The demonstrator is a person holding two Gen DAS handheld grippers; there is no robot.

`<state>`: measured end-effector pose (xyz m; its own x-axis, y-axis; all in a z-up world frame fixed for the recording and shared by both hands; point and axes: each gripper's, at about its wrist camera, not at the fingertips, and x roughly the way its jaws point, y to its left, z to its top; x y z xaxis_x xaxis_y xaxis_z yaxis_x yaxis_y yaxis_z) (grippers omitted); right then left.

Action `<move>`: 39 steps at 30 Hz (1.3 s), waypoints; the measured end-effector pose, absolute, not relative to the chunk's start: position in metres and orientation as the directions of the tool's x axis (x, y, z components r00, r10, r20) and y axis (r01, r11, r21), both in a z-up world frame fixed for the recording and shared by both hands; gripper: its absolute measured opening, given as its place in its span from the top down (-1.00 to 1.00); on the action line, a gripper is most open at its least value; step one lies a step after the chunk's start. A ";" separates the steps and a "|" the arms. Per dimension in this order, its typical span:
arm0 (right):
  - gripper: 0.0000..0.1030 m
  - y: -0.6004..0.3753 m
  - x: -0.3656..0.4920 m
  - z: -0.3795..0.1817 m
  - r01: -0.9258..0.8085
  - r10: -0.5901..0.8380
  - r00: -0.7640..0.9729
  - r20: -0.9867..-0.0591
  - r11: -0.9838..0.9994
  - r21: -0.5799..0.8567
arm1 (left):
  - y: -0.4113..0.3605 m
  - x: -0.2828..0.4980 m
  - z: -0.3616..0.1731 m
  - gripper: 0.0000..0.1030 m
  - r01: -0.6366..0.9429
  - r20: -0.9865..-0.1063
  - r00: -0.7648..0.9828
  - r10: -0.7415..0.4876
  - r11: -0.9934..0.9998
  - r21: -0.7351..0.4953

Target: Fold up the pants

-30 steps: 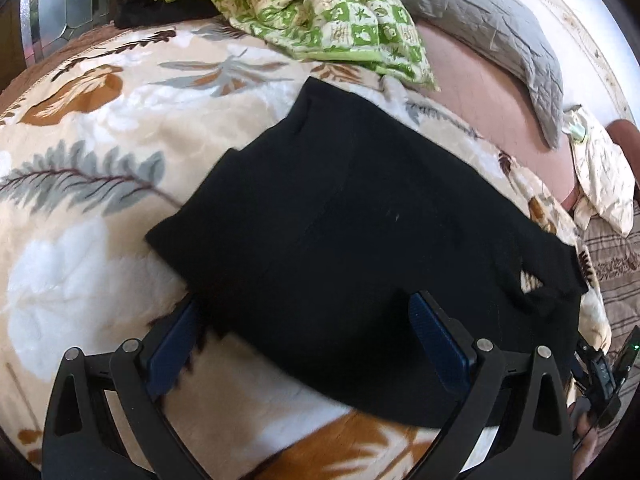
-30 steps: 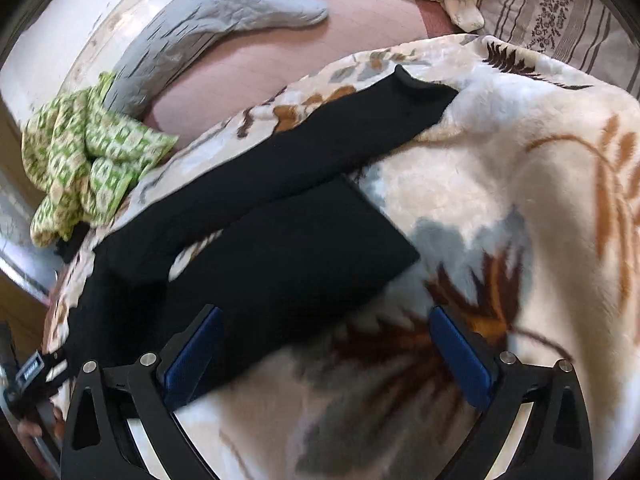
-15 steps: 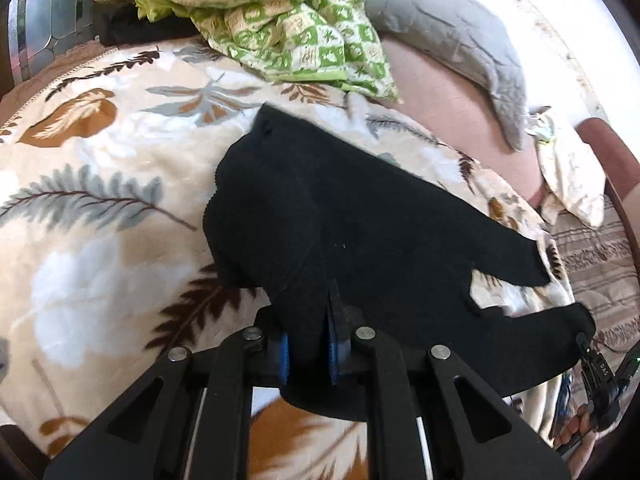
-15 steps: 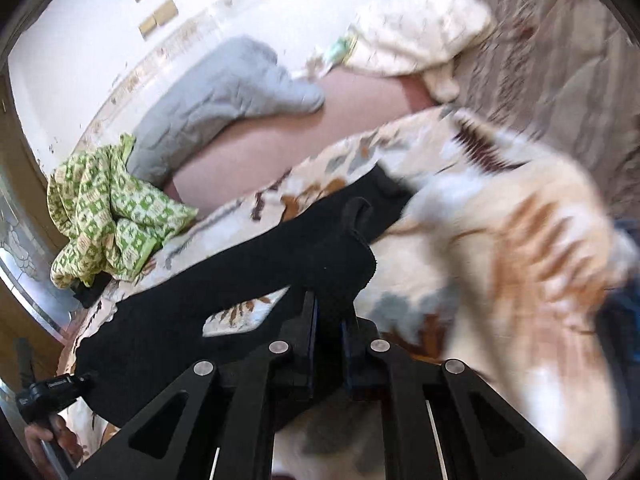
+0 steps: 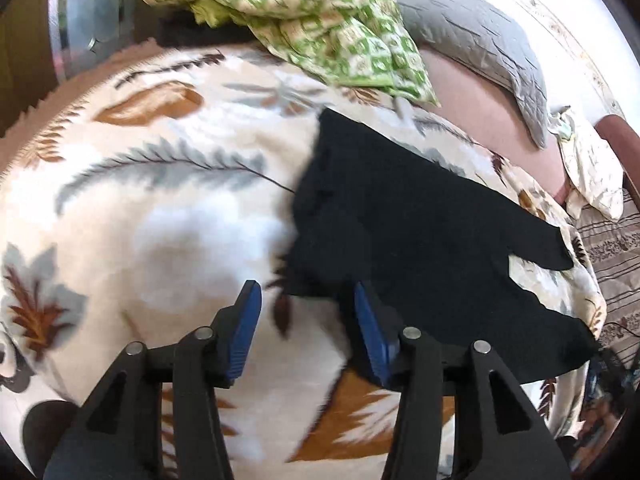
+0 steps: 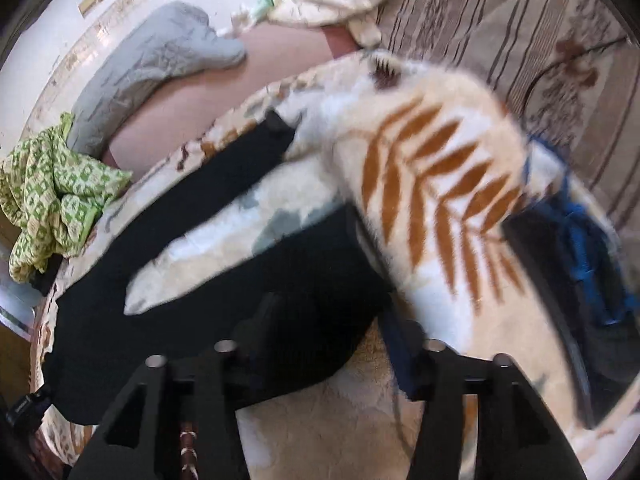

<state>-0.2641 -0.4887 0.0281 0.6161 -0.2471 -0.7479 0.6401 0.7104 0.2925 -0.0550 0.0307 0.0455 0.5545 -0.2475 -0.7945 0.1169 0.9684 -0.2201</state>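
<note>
The black pants (image 5: 404,220) lie spread on a cream blanket with leaf prints (image 5: 160,216). In the left wrist view the waist end is near me and the two legs run off to the right. My left gripper (image 5: 306,322) is open; its right finger touches the near edge of the waist. In the right wrist view the pants (image 6: 224,276) show two legs split in a V. My right gripper (image 6: 332,336) is open over the end of the near leg, blurred by motion.
A green-and-white patterned cloth (image 5: 316,16) and a grey quilted pillow (image 5: 480,40) lie at the far side of the bed. A striped brown cover (image 6: 520,32) lies beyond the blanket. A dark bag with blue straps (image 6: 580,248) sits at the right.
Both grippers were shut on the pants half a second ago and are now open. The pants have been pulled out flatter, with the legs spread apart on the blanket.
</note>
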 end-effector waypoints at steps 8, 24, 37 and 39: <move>-0.15 -0.413 -0.233 0.059 0.306 0.025 0.767 -0.642 0.865 0.399 | 0.049 -0.049 0.036 -0.29 0.052 -0.798 0.547 -0.255 0.961 -0.271; -0.27 -0.158 -0.137 0.025 -0.367 0.491 0.582 -0.649 0.870 0.329 | 0.003 -0.016 0.030 -0.59 0.227 -0.812 0.407 -0.418 0.907 -0.354; -0.04 -0.166 -0.113 0.027 -0.273 0.413 0.638 -0.650 0.910 0.310 | 0.035 -0.029 0.073 -0.59 0.222 -0.786 0.542 -0.296 0.953 -0.206; -0.06 -0.150 -0.113 0.018 -0.307 0.412 0.612 -0.676 0.911 0.277 | 0.030 -0.027 0.063 -0.59 0.224 -0.799 0.520 -0.303 0.951 -0.215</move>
